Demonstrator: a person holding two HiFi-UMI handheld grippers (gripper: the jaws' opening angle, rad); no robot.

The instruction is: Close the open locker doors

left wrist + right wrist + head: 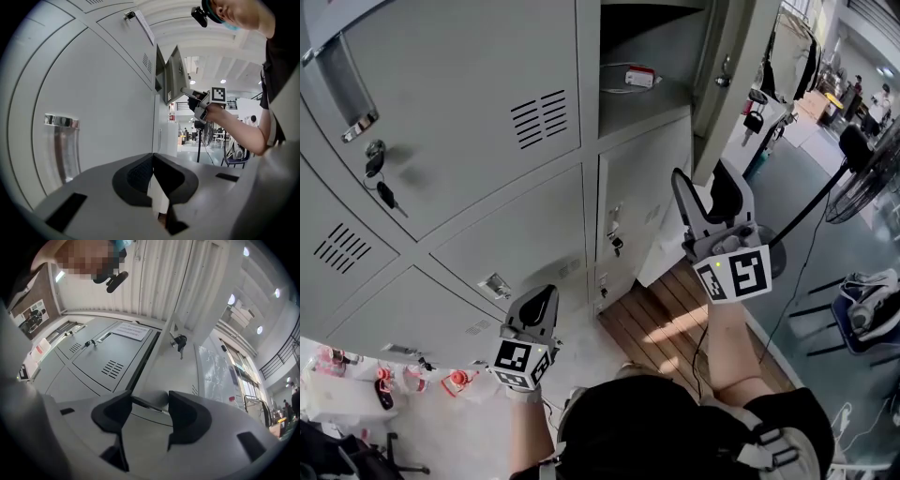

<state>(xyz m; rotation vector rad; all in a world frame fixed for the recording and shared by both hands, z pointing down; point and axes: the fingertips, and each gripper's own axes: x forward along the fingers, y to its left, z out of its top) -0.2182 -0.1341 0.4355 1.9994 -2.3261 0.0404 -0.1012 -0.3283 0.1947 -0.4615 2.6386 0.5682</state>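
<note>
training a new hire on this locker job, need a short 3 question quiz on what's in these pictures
1. True or false: the right hand-held gripper has its jaws apart and grips nothing.
2. Multiple choice: in the head view, where is the open grey metal locker door? A) top right of the locker bank B) bottom left C) centre left
3. Fill in: the jaws of the left hand-held gripper are ____.

Key: 1 true; 2 A; 3 together
</note>
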